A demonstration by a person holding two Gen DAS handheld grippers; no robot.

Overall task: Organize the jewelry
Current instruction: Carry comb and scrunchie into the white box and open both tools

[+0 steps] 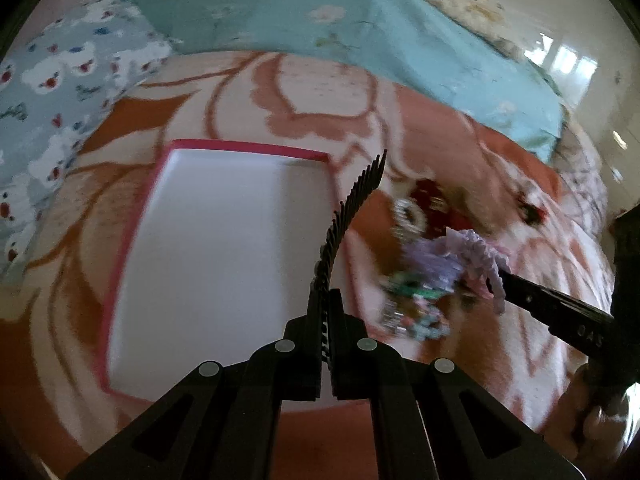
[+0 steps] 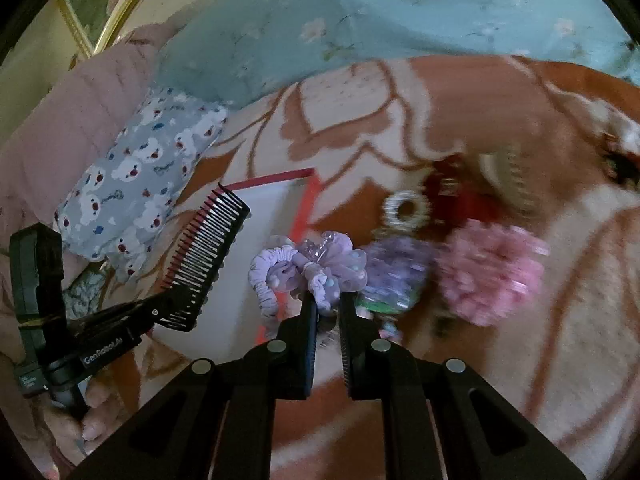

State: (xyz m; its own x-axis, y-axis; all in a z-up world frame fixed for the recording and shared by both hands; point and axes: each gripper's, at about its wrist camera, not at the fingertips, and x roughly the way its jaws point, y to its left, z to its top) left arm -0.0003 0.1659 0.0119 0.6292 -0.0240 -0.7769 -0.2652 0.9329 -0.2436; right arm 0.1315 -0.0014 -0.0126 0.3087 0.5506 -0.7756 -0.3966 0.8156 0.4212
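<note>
Left gripper (image 1: 326,300) pinches a black comb (image 1: 352,216); right gripper (image 2: 328,300) pinches a lilac scrunchie (image 2: 308,268), blurred pile (image 2: 452,256) behind.

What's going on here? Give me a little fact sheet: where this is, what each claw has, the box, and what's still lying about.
Setting: orange-and-cream patterned blanket on a bed
Left claw: shut on a black comb
Right claw: shut on a lilac scrunchie
Box: white tray with red rim, nothing visible inside
Still loose: pink fluffy scrunchie, pearl ring-shaped piece, dark red item, blurred
</note>
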